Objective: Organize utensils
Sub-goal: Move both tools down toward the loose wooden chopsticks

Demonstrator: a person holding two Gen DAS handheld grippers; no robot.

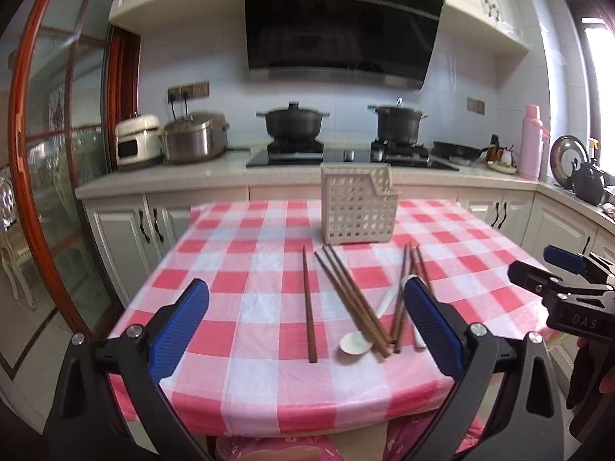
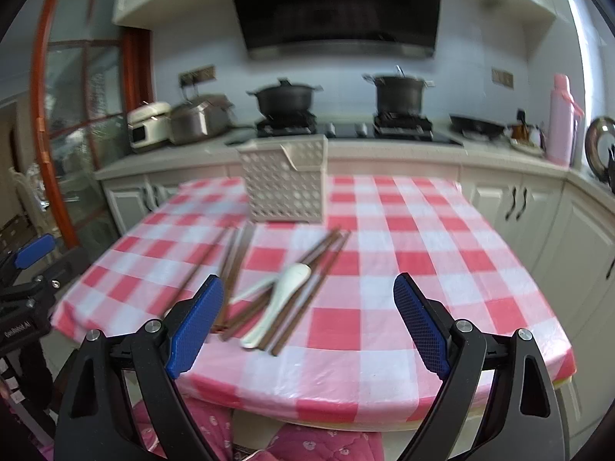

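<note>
Several brown wooden chopsticks (image 1: 346,296) and two white spoons (image 1: 359,340) lie loose near the front of a table with a red-and-white checked cloth (image 1: 250,269). A beige perforated utensil basket (image 1: 357,207) stands behind them. My left gripper (image 1: 307,330) is open and empty above the table's front edge. My right gripper (image 2: 309,322) is open and empty, right of the pile. In the right wrist view the chopsticks (image 2: 307,280), a spoon (image 2: 280,299) and the basket (image 2: 286,182) show left of centre.
A kitchen counter (image 1: 215,174) runs behind the table with a rice cooker (image 1: 136,140), steel pot (image 1: 192,136), two black pots (image 1: 294,121) on a stove and a pink flask (image 1: 532,142). A glass door (image 1: 50,153) is left. Cabinets (image 2: 576,230) flank the right.
</note>
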